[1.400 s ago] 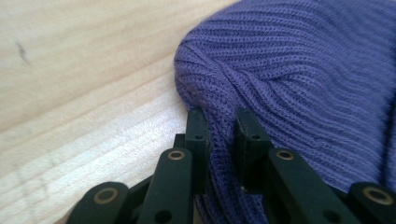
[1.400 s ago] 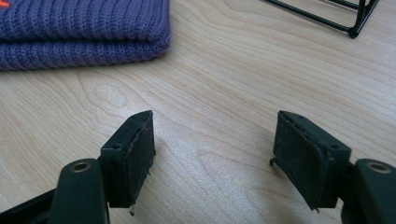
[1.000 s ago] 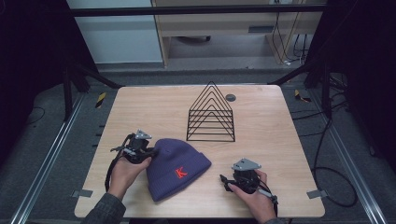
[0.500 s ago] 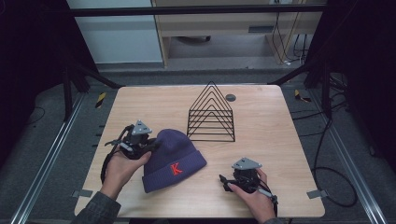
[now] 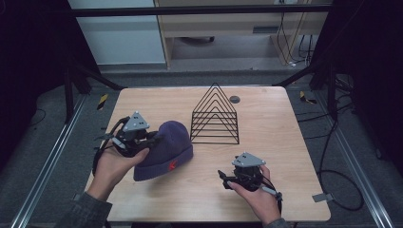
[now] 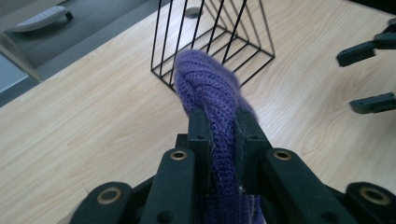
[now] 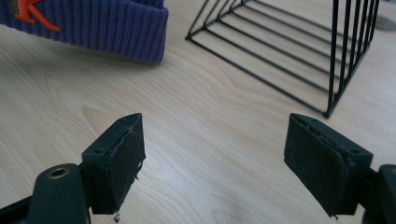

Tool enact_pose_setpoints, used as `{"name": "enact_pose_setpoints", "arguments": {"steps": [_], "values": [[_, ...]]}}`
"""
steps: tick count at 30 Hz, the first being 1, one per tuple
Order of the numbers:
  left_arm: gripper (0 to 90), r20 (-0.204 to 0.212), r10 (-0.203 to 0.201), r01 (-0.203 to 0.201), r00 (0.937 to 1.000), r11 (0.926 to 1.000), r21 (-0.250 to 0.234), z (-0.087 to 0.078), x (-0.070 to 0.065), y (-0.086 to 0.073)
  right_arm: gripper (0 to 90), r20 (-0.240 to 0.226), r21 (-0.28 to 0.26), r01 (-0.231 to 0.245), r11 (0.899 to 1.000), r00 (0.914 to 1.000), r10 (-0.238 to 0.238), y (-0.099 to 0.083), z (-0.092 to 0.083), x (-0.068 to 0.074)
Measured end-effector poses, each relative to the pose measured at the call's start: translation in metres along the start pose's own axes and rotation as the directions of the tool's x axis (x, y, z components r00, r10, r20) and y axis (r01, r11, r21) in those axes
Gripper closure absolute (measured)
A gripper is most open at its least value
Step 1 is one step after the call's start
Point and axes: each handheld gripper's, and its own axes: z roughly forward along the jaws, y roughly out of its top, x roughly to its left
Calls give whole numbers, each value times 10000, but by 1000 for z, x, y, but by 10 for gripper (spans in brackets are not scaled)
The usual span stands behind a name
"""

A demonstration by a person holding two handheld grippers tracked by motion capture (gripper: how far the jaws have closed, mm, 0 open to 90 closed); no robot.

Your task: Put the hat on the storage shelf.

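A purple knit beanie [image 5: 168,152] with an orange letter on its cuff lies on the wooden table [image 5: 275,133], left of centre. My left gripper [image 5: 153,137] is shut on the hat's crown side and holds that part up off the table. In the left gripper view the knit [image 6: 205,84] is pinched between the two black jaws of the left gripper [image 6: 223,123]. My right gripper [image 5: 223,178] hovers near the front right. Its jaws have just been opening and stand open with nothing between them [image 7: 215,154]. The cuff [image 7: 93,23] lies ahead of it to the left.
A black wire rack [image 5: 215,114] of triangular dividers stands behind the hat at mid-table, also seen in the right gripper view [image 7: 289,46]. A small dark disc [image 5: 234,99] sits near the far edge. Bare wood lies between the hat and the right gripper.
The left hand has risen and lifted the beanie's crown, shifting the hat toward the rack. The right gripper has lifted slightly and its jaws have spread wider.
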Motion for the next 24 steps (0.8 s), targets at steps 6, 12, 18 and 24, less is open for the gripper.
{"name": "enact_pose_setpoints", "arguments": {"steps": [6,12,18,24], "values": [[788,-99,270,-273,9996,9990,-360,-18,7,19,241,-162,-333,533,9980,9984,-538,25,-10,5],[787,-96,503,-509,9987,9963,-695,-33,16,43,269,-267,-472,905,9948,9954,-918,51,-17,3],[786,-179,810,-824,9966,9915,-1004,-42,17,63,309,-384,-675,1112,9915,9927,-1140,69,-23,2],[785,-59,941,-942,9955,9882,-1210,-48,19,73,321,-462,-745,1188,9901,9914,-1225,76,-26,2]]}}
